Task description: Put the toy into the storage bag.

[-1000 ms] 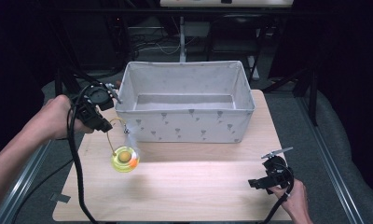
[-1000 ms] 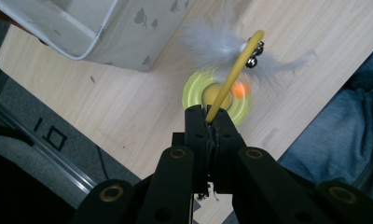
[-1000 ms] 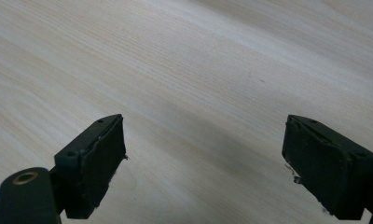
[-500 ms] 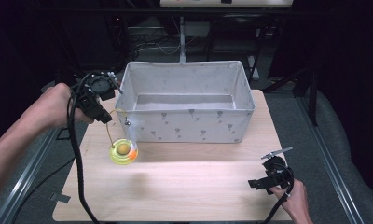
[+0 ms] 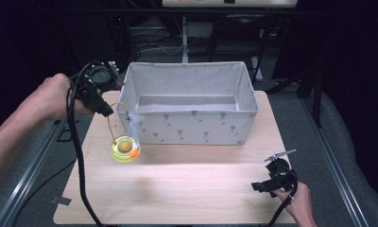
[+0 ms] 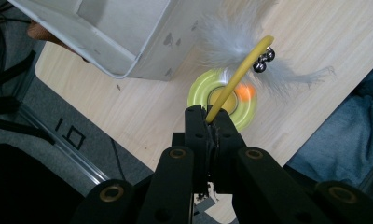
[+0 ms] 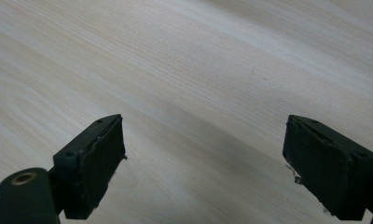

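Left hand-held gripper (image 5: 103,109) sits at the worktop's (image 5: 187,189) left rear, just left of the bin (image 5: 192,106), jaws clamped on the yellow wire (image 6: 231,86) of a cat toy. Wire arcs up, then down to the toy's yellow disc (image 5: 124,149) with an orange ball, near the bin's front-left corner; can't tell if the disc touches the worktop. Grey feathers (image 6: 250,42) and 2 small bells (image 6: 264,59) hang at the wire's bend beside the bin wall. Right hand-held gripper (image 5: 265,185) is at the front right corner, well apart from the toy, jaws wide apart over bare wood, holding nothing. Bin looks empty.
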Demonstrator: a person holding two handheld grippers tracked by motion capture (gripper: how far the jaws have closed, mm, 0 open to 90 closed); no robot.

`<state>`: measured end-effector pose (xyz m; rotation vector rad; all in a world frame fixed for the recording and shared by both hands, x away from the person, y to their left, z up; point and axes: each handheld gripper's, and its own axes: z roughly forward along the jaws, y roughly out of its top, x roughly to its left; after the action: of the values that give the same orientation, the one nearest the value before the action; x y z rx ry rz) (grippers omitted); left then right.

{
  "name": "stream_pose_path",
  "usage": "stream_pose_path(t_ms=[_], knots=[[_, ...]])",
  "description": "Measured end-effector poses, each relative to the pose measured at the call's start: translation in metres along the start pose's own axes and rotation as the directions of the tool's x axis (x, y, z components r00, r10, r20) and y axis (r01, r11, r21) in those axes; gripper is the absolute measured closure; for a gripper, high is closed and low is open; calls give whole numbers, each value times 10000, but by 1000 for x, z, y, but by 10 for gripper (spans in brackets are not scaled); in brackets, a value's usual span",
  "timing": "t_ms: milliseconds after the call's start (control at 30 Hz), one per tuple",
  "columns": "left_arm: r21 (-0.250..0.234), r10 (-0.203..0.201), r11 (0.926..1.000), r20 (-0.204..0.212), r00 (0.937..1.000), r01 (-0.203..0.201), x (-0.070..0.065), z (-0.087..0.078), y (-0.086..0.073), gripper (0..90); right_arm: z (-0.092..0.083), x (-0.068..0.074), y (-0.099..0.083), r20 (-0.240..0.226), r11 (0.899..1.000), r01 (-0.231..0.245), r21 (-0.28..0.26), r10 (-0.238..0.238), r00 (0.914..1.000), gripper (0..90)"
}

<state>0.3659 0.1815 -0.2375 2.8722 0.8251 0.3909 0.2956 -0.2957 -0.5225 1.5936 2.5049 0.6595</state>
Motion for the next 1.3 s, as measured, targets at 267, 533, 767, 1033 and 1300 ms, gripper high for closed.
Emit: stream_pose_path(t_ms=[267, 533, 767, 1033, 1300], knots=[[-4, 4, 10000, -112, 9999, -4, 6, -7, 5, 878, 0, 0, 0, 63, 10000, 62, 76, -63, 10000, 123], [-97, -27, 9999, -241, 9997, 25, 9, -17, 9, 879, 0, 0, 0, -23, 10000, 41, 59, -41, 10000, 122], [-156, 2, 9999, -325, 9995, -7, 10, -23, 12, 878, 0, -1, 0, 27, 9999, 74, 127, -75, 10000, 122], [-235, -24, 9997, -495, 9988, 12, 13, -33, 17, 879, 0, -1, 0, 12, 9999, 54, 126, -54, 10000, 123], [-345, -79, 9994, -700, 9975, 55, 18, -45, 22, 879, 0, -1, 0, 20, 9999, 60, 118, -60, 10000, 122]])
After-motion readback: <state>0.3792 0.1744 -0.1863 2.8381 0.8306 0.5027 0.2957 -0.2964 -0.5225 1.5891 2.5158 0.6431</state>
